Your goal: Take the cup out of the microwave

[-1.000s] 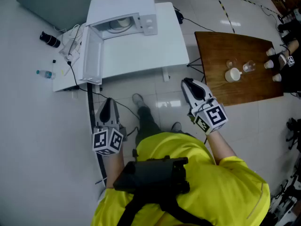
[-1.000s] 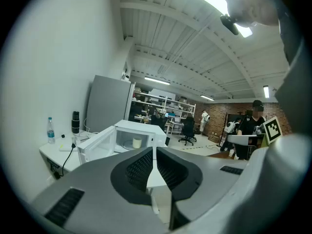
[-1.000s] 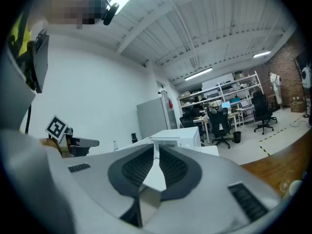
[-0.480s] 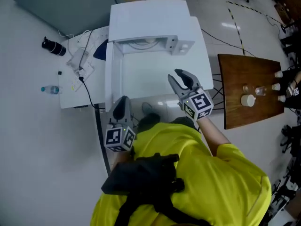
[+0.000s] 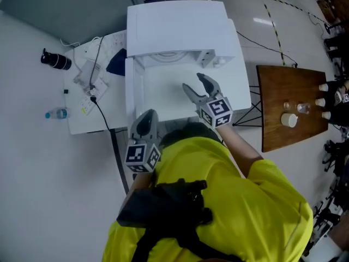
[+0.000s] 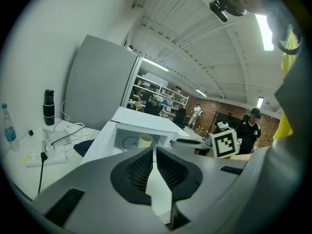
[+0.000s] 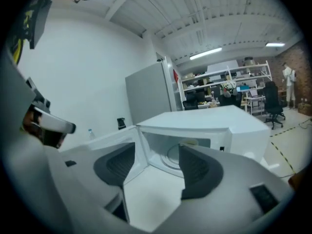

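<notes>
A white microwave (image 5: pixel 177 23) stands on a white table (image 5: pixel 234 86) with its door (image 5: pixel 132 89) swung open to the left. In the left gripper view a cream cup (image 6: pixel 145 141) sits on the turntable inside; the right gripper view shows only its top (image 7: pixel 191 143). My right gripper (image 5: pixel 197 86) hovers over the table in front of the cavity. Its jaws are opening and nothing is between them (image 7: pixel 157 150). My left gripper (image 5: pixel 145 124) is lower, near the table's front edge by the door, jaws shut and empty (image 6: pixel 155 152).
Left of the microwave lie a black bottle (image 5: pixel 54 60), a water bottle (image 5: pixel 56 114), a power strip and cables (image 5: pixel 90 83). A wooden table (image 5: pixel 275 124) with a white cup and glasses stands to the right. A grey cabinet (image 6: pixel 97 87) is behind.
Both grippers moved up from floor level to the table in front of the open microwave. The right gripper's jaws went from shut to spread apart.
</notes>
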`<state>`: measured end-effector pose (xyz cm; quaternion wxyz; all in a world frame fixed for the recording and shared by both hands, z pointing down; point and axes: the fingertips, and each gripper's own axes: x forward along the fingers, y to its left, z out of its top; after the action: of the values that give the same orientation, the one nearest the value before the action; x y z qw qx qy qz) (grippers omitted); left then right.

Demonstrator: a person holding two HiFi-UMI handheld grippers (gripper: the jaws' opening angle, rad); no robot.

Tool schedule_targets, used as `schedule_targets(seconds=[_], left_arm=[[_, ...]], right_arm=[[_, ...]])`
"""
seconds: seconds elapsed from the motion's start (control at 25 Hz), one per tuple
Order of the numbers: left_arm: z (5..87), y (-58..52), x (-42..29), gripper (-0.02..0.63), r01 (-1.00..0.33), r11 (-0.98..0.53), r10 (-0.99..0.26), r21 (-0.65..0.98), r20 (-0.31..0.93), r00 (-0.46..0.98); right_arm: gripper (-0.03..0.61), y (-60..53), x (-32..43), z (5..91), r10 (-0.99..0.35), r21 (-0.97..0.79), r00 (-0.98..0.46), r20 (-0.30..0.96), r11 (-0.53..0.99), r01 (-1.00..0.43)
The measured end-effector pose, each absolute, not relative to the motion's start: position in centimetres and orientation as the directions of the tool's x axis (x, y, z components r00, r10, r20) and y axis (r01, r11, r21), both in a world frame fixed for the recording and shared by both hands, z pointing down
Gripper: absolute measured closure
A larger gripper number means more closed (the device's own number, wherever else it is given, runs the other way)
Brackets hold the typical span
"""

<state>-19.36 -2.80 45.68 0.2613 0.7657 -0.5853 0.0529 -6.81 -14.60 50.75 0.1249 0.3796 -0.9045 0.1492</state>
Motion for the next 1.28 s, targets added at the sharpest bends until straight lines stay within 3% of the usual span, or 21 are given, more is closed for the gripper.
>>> schedule_targets(seconds=[0.08,0.2,0.24,0.28,0.56,1.0,1.28], left_arm=[[46.5,-3.6,-19.8,0.592,-0.927,-0.180,-0.863,0.330,0.398,0.309],[47.8,-4.1,-20.7,0.592,-0.931,-0.132,-0.865,0.341,0.420,0.276],[48.3,-4.0,-20.6,0.592,-0.928,-0.126,-0.861,0.349,0.426,0.277],[48.7,-3.8,-20.4,0.592,-0.926,-0.136,-0.856,0.351,0.430,0.289],[50.3,-4.8,-21.1,0.592,-0.933,-0.153,-0.831,0.325,0.469,0.300],[50.5,-5.8,-22.0,0.592,-0.928,-0.140,-0.832,0.346,0.466,0.300],[50.7,-6.3,-22.4,0.593,-0.929,-0.160,-0.837,0.334,0.453,0.307]], right_arm=[[0.214,-17.9,-8.9,54.8,-0.658,-0.139,-0.662,0.359,0.663,-0.735],[0.170,-24.1,-11.4,60.4,-0.704,-0.087,-0.589,0.397,0.610,-0.788],[0.103,-26.1,-11.7,62.0,-0.723,-0.092,-0.558,0.407,0.576,-0.812],[0.097,-27.8,-11.8,63.2,-0.743,-0.097,-0.528,0.411,0.541,-0.836],[0.097,-36.1,-12.1,68.0,-0.814,-0.085,-0.401,0.420,0.405,-0.910],[0.120,-38.8,-14.1,68.1,-0.781,0.016,-0.443,0.440,0.500,-0.866],[0.120,-30.7,-15.8,65.2,-0.739,-0.048,-0.560,0.374,0.588,-0.808]])
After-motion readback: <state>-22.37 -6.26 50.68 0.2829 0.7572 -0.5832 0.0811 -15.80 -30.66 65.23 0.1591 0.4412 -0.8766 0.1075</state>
